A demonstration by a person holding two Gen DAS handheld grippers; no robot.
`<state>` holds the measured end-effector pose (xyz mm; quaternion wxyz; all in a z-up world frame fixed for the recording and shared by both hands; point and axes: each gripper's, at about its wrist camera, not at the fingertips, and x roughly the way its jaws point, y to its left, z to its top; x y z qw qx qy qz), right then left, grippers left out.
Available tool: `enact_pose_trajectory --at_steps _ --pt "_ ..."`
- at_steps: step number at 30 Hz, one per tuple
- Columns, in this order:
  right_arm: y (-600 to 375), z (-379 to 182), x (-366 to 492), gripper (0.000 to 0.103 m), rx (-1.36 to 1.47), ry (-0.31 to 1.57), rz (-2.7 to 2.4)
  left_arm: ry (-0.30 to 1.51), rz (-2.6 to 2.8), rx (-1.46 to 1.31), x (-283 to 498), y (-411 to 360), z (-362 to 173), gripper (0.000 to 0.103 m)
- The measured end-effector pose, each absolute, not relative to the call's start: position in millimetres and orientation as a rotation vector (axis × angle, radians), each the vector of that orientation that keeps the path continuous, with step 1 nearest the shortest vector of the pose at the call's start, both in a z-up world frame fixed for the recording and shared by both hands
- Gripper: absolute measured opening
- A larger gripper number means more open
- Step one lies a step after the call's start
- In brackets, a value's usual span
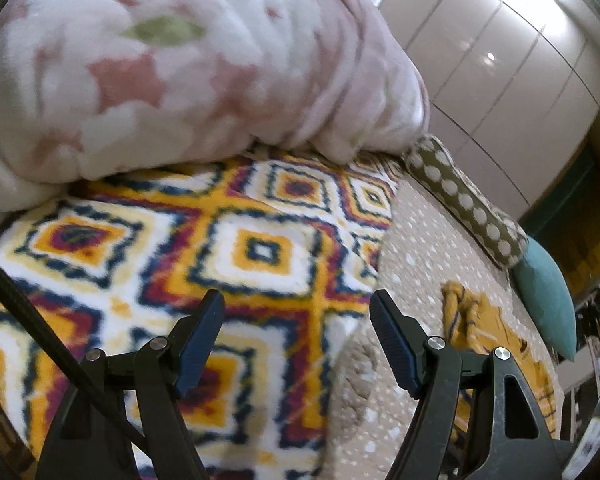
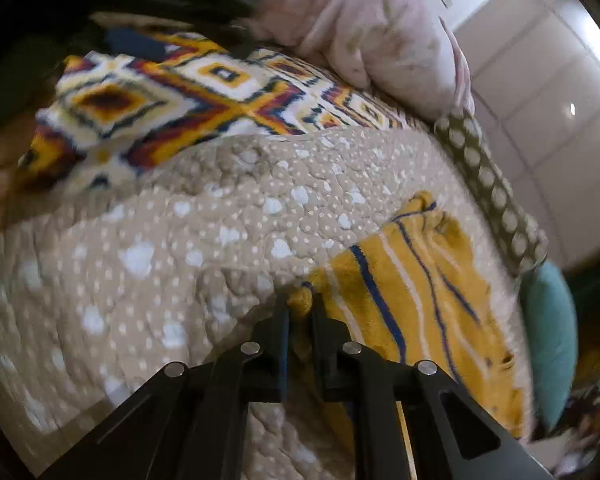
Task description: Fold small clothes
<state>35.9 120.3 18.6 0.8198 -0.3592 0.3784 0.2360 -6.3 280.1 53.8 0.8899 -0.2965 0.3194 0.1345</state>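
A small mustard-yellow garment with blue and white stripes lies on the beige dotted bedspread. My right gripper is shut on the garment's near left corner, low over the bed. The garment also shows in the left wrist view, to the right of my left gripper. The left gripper is open and empty, above the edge of a patterned blanket.
A pink floral blanket is heaped at the back of the bed. A polka-dot bolster and a teal cushion lie along the bed's right side. White wardrobe doors stand behind.
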Motion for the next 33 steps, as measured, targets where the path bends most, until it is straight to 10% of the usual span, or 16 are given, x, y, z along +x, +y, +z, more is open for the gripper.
enact_pose_trajectory --at_steps 19,33 --pt "99 64 51 0.019 -0.285 0.927 0.647 0.649 0.277 -0.638 -6 279 59 0.074" --pt "-89 61 59 0.02 -0.029 0.981 0.231 0.713 -0.031 -0.427 25 161 75 0.074"
